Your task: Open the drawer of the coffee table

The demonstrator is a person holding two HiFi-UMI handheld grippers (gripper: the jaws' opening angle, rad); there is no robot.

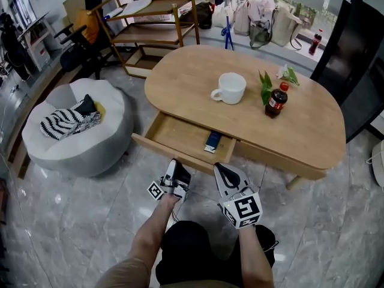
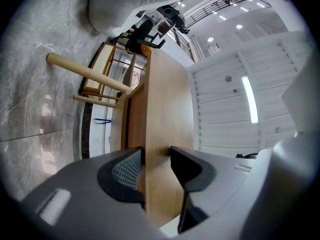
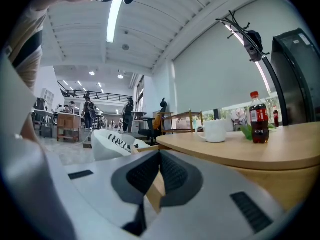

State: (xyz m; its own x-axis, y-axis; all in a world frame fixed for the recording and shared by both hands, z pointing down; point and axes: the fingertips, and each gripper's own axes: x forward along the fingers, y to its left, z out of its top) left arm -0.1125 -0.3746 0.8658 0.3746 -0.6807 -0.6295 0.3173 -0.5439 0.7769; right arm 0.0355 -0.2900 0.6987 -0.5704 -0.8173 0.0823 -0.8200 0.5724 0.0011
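Observation:
The oval wooden coffee table [image 1: 312,131] has its drawer [image 1: 180,134] pulled out toward me, with a small blue and black item [image 1: 213,140] lying inside. My left gripper [image 1: 174,168] is at the drawer front [image 1: 153,145]. In the left gripper view the jaws [image 2: 156,154] straddle that front board [image 2: 165,109], and both pads press on it. My right gripper [image 1: 223,171] hangs level just off the drawer front's right end. Its fingertips [image 3: 160,156] meet, and only a sliver of wood shows in the gap behind them.
On the tabletop stand a white mug [image 1: 230,87], a cola bottle [image 1: 276,99] and a small plant [image 1: 264,83]. A white pouf [image 1: 75,131] with a striped cloth sits on the marble floor at left. A wooden shelf unit [image 1: 150,23] and bags [image 1: 258,14] stand behind.

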